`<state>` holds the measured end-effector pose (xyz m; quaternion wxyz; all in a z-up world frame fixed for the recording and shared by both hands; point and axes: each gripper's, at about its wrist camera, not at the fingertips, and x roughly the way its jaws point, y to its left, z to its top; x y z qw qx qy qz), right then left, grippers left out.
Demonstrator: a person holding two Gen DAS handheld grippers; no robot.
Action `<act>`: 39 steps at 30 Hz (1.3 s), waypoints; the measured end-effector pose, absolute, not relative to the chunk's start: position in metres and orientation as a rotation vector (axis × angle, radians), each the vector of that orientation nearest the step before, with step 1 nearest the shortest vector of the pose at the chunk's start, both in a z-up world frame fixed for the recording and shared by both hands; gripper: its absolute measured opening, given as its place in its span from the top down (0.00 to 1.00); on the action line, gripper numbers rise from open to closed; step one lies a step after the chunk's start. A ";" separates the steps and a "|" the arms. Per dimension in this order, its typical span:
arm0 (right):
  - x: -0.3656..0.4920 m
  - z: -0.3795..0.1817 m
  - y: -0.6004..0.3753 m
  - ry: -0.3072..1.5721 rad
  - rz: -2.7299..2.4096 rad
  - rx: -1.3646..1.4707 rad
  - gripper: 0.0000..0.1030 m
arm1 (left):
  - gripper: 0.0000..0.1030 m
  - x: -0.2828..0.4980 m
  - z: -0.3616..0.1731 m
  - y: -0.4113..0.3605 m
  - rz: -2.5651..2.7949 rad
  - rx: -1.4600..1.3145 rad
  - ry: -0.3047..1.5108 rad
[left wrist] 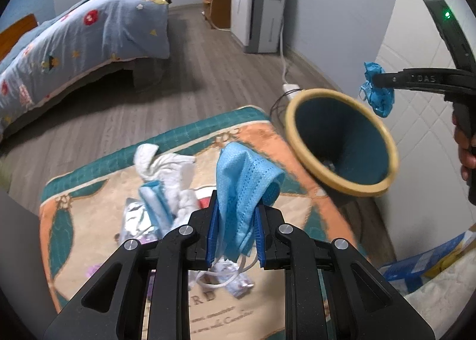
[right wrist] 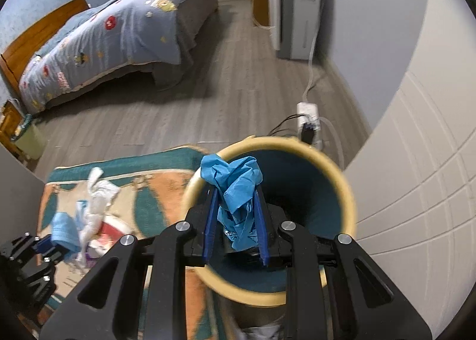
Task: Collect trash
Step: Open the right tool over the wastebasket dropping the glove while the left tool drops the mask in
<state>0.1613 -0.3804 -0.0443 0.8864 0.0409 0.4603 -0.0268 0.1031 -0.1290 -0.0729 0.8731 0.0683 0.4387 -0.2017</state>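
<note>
Over the bin [right wrist: 348, 191] mouth, the right gripper [right wrist: 236, 215] pinches a crumpled blue glove [right wrist: 235, 185], hanging lengthwise downward. Beside the bin, the left gripper [left wrist: 236, 230] clamps a blue face mask [left wrist: 244, 179], long side upright, above the rug [left wrist: 71, 215] with unclear letters "RD".

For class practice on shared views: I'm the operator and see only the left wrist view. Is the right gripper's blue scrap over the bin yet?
Observer: Yes, in the right wrist view the crumpled blue glove hangs over the mouth of the bin.
Operator: Is it clamped?
Observer: Yes, the right gripper is pinching it.
Operator: What else lies beyond my view?
Observer: A pale green bin beside the bed.
</note>
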 end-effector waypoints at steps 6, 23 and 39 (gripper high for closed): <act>0.163 -0.047 -0.408 0.952 -0.107 0.084 0.78 | 0.80 0.100 -0.068 -0.148 -0.456 0.203 0.888; 0.169 -0.099 -0.454 1.067 -0.180 0.231 0.78 | 0.78 0.090 -0.084 -0.243 -0.666 0.222 0.887; 0.170 -0.125 -0.478 1.103 -0.240 0.348 0.78 | 0.78 0.130 -0.101 -0.292 -0.714 0.191 0.970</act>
